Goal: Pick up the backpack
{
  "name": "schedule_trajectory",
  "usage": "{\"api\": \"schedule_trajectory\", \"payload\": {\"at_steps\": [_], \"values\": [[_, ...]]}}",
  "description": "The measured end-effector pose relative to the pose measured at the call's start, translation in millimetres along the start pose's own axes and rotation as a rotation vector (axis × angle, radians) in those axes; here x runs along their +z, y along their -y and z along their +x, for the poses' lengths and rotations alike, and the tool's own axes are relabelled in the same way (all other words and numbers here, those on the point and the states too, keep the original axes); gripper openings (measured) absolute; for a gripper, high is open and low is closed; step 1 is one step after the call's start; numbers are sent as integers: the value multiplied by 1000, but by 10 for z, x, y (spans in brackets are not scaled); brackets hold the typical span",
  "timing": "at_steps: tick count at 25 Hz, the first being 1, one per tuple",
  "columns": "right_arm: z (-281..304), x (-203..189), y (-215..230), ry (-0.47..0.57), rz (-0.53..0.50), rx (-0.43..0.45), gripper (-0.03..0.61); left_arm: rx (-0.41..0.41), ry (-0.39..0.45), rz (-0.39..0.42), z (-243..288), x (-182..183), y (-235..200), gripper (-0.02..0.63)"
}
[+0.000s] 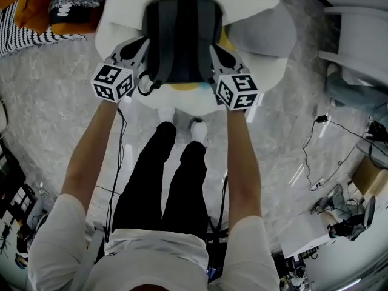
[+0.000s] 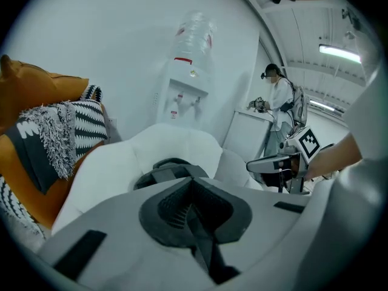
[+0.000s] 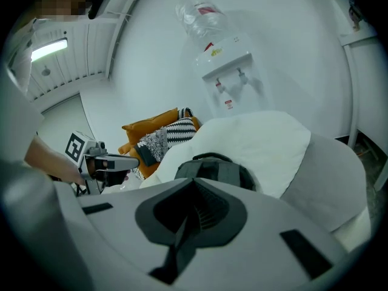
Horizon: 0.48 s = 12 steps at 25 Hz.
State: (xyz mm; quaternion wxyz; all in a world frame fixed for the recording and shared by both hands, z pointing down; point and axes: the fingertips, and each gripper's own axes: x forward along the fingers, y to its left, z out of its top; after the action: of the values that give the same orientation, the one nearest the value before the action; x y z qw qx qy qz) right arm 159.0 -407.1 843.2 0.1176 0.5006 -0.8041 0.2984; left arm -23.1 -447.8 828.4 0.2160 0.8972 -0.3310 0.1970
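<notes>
Standing over a white padded chair [image 1: 121, 17], person in black trousers [image 1: 170, 180], marbled grey floor [image 1: 48, 108] all round. The dark grey fabric backpack [image 1: 179, 35] lies on the chair seat, strap side up.

Hidden or unclear:
- Both gripper views show only the backpack's top hump [image 2: 170, 171] [image 3: 215, 168]. The rest sits behind each gripper's own grey body.
- Yellow and teal patch [image 1: 182, 88] peeks out under the backpack's near edge. Cannot tell what it is.
- Orange cushion [image 2: 36, 90] and black-and-white striped throw [image 2: 85, 123] are cut off at the frame edge.
- White water dispenser [image 2: 182, 96] stands against the far wall, its bottle top pale and faint.
- A second person in white [image 2: 279, 102] stands far off, small.

Tongs:
- Left tongs [image 1: 138, 48] are at the backpack's left flank, right tongs [image 1: 217, 50] at its right flank, both tipped downward. Head view puts the tips against the fabric edge. True contact cannot be told.
- Left tongs [image 2: 193, 211]: ribbed dark pads clenched together, no gap.
- Right tongs [image 3: 193, 214]: the same, pads pressed tight.
- A dark band runs down from each seam. Strap or gripper part, cannot tell. Nothing else made out between the pads.
- Each gripper view catches the other gripper's marker cube [image 2: 309, 141] [image 3: 76, 145] off to the side.
</notes>
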Motion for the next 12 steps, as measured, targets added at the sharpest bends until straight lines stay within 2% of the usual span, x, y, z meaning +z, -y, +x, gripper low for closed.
{"api": "schedule_trajectory", "payload": {"at_steps": [12], "values": [[548,-490,419,-17,-43,-5,8,-2,-22,11,575,-483,-318,5]]}}
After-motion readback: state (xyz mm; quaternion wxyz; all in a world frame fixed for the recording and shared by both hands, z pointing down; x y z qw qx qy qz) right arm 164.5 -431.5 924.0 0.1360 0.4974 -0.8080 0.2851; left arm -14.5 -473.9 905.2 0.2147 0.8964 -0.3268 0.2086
